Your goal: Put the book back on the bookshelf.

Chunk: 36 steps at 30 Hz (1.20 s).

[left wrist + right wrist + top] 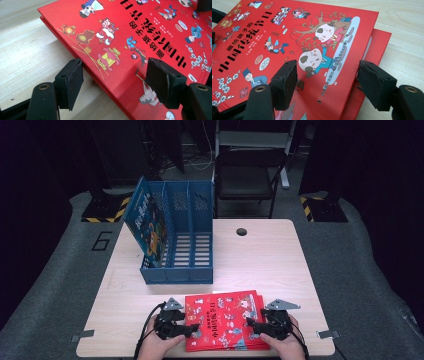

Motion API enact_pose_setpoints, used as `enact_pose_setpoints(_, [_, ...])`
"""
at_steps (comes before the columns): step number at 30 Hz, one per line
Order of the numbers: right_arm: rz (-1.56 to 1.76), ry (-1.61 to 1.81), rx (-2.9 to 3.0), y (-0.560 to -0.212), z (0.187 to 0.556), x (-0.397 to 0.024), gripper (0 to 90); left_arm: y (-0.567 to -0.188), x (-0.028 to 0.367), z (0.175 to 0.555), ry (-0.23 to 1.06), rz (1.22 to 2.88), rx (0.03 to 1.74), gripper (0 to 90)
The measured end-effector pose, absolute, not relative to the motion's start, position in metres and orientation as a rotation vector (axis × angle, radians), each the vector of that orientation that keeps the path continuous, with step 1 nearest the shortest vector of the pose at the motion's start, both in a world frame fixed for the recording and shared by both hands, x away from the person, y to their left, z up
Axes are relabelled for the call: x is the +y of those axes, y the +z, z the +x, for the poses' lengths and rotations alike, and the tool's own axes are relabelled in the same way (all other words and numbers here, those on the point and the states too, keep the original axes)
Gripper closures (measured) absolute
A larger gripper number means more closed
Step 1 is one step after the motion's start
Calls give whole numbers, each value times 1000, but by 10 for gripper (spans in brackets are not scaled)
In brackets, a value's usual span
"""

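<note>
A: From the high view, where does the red book (226, 319) lie?

B: Flat at the near edge of the desk (260, 255), on top of at least one more red book (262, 306) whose edge sticks out at the right. The left hand-held gripper (194, 327) sits at its left edge, the right hand-held gripper (254, 324) at its right edge, a hand behind each.

A: Are they gripping it?

B: The high view is too small to tell. The left gripper view settles it: the left hand-held gripper (115, 80) has its jaws wide apart, one over the bare wood, the other over the cover, and the book's (140, 45) edge runs between them, unpinched.

A: And the right one?

B: The right gripper view shows the right hand-held gripper (328, 82) open too, straddling the top book's (294, 37) edge, with the lower book (374, 47) peeking out beneath, offset to the side.

A: Anything the gripper views miss?

B: The blue file rack (187, 235) farther back on the desk, with a blue book (147, 222) leaning in its left compartment.
</note>
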State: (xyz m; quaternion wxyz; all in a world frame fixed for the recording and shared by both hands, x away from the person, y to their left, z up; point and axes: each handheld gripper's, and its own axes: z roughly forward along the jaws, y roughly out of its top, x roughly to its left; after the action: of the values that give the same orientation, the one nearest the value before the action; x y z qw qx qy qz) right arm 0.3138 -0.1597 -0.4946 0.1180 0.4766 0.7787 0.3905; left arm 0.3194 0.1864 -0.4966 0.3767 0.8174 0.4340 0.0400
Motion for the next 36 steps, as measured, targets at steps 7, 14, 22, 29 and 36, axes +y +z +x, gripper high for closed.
enact_pose_setpoints(7, [1367,1156,2282,-496,319,-154,320,-497,193,328,122,2070,1132,304])
enact_pose_setpoints(14, [1359,1171,2291,-496,326,-145,323,-498,201,335,140,2021,1167,301])
enact_pose_setpoints(22, [1344,1176,2308,-494,327,-147,338,-503,206,327,37,2008,1199,242])
enact_pose_setpoints(29, [1341,1184,2322,-493,327,-148,337,-507,209,319,5,1983,1212,236])
enact_pose_setpoints(36, [1353,1175,2331,-494,328,-147,323,-509,206,313,-21,1998,1181,223])
